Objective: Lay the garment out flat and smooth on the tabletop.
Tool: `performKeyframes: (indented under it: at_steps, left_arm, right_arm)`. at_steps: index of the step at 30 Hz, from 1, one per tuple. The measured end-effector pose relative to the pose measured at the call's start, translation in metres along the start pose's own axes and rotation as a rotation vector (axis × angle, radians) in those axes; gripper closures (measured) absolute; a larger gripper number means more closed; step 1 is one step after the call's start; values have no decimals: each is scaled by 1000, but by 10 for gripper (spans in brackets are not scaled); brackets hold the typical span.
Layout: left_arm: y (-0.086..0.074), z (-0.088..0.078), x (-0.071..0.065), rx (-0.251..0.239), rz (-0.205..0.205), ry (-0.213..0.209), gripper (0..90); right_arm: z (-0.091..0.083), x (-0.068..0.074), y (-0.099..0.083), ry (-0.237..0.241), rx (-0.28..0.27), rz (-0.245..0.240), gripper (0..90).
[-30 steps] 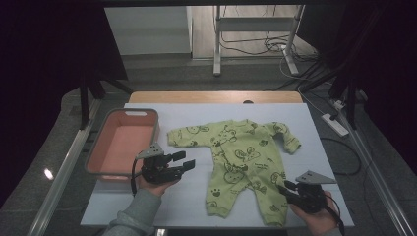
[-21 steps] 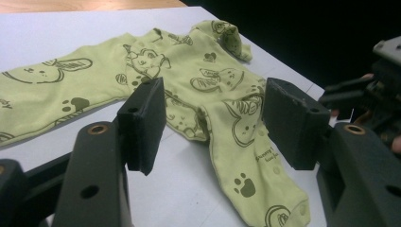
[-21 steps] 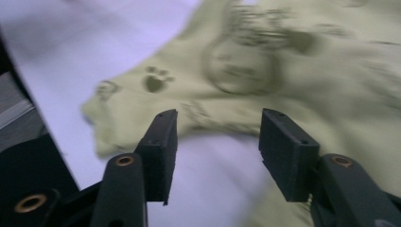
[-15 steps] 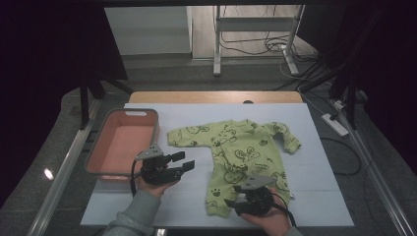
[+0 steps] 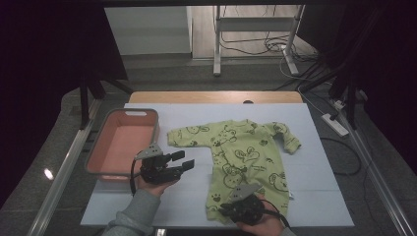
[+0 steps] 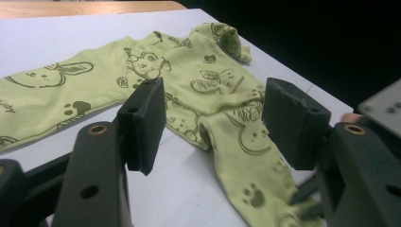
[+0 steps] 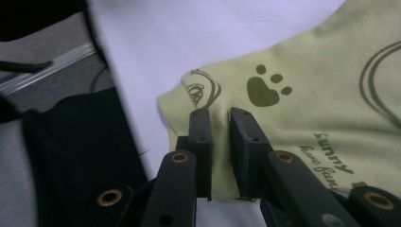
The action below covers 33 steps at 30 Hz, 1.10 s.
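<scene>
A light green baby romper with dark animal prints lies flat on the white table cover, sleeves spread and legs toward me. My left gripper hovers left of the romper, level, open, with nothing between its fingers; in the left gripper view its jaws frame the romper beyond. My right gripper sits at the front edge on the romper's left leg end. Its jaws have just been closing and now pinch the cuff fabric between the pads.
A pink tray stands at the table's left side, behind the left gripper. The white cover ends close to the right hand at the front edge. Metal rails run along both sides, with cables and a power strip on the floor to the right.
The right gripper has swept left from the table's front right corner to the end of the romper's left leg, and its jaws have closed on the cuff. The left gripper has kept still.
</scene>
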<state>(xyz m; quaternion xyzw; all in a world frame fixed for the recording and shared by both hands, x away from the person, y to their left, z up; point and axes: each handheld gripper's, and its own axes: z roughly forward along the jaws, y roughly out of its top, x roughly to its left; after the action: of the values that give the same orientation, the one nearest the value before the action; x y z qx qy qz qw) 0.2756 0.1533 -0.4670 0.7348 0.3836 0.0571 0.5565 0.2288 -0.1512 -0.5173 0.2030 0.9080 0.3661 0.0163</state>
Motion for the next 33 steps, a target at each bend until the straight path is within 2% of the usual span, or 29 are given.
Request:
performKeyframes:
  at_steps: [2, 5, 8, 9, 10, 11, 13, 15, 18, 21, 25, 29, 33]
  left_arm:
    - [0, 0, 0, 1, 2, -1, 400]
    - [1, 1, 1, 1, 1, 1, 399]
    - [1, 1, 2, 0, 0, 2, 398]
    - [1, 1, 2, -1, -1, 4, 397]
    - [1, 0, 2, -2, -1, 4, 394]
    - [1, -1, 2, -4, -2, 4, 393]
    - [1, -2, 3, -8, -3, 4, 393]
    - [1, -3, 3, -13, -8, 6, 393]
    - [1, -5, 4, -20, -10, 6, 393]
    - [1, -5, 4, -19, -8, 7, 393]
    - [1, -5, 4, -19, -9, 9, 393]
    - [0, -4, 4, -14, -9, 10, 393]
    - [0, -3, 4, -7, -6, 9, 392]
  right_arm:
    - [-5, 8, -3, 16, 3, -26, 800]
    - [-8, 17, -6, 31, 1, -39, 799]
    - [-5, 21, -7, 23, 14, -64, 780]
    - [-4, 21, -7, 21, 18, -67, 753]
    - [-4, 19, -7, 19, 12, -61, 690]
    - [-6, 17, -7, 11, -3, -50, 626]
    - [-15, 11, -4, -14, -57, -25, 571]
    - [-26, 0, -1, -60, -97, -1, 532]
    - [-45, -29, -3, -162, -151, 65, 527]
    - [-63, -70, -11, -275, -186, 168, 520]
    - [-80, -113, -26, -378, -201, 270, 521]
    - [-92, -136, -34, -418, -214, 317, 521]
    - [-98, -147, -36, -430, -225, 339, 521]
